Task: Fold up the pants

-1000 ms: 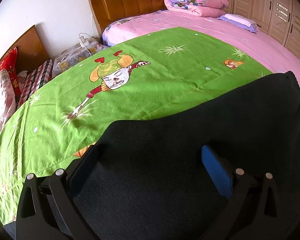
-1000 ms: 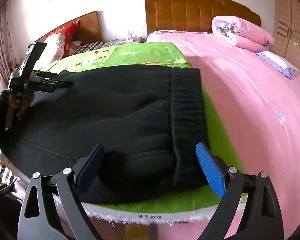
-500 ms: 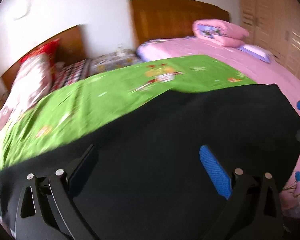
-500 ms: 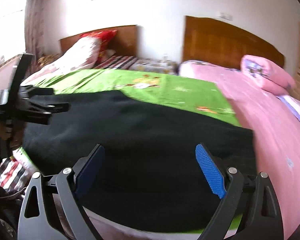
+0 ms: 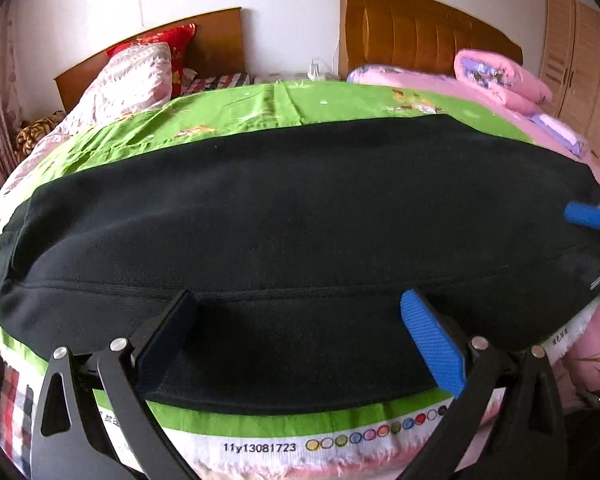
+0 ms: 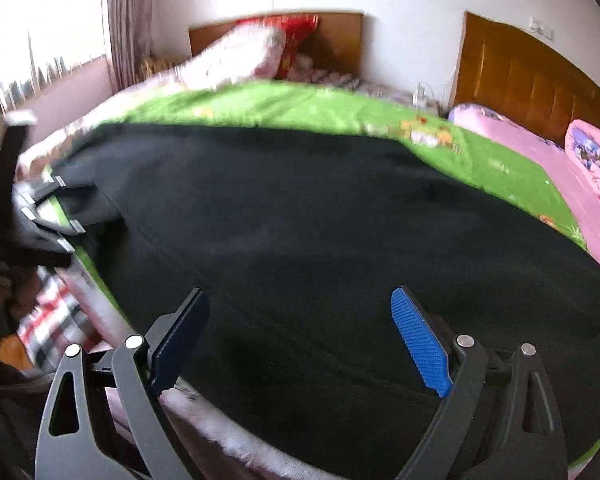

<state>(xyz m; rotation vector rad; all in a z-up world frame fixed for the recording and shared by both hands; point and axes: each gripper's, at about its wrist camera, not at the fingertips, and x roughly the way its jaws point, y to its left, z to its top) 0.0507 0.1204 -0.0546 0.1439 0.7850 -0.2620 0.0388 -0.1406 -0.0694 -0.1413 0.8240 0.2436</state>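
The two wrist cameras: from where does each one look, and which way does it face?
Left wrist: sits behind the open left gripper, facing across the black pants toward the headboards; the right gripper shows at the right edge.
Right wrist: sits behind the open right gripper, facing over the pants; the left gripper shows at far left.
Shared: pants, green sheet.

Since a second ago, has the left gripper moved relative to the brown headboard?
Yes. The left gripper has swung to its left and pulled back: the brown headboard, earlier at upper left, now sits upper right, and the near edge of the black pants is in view.
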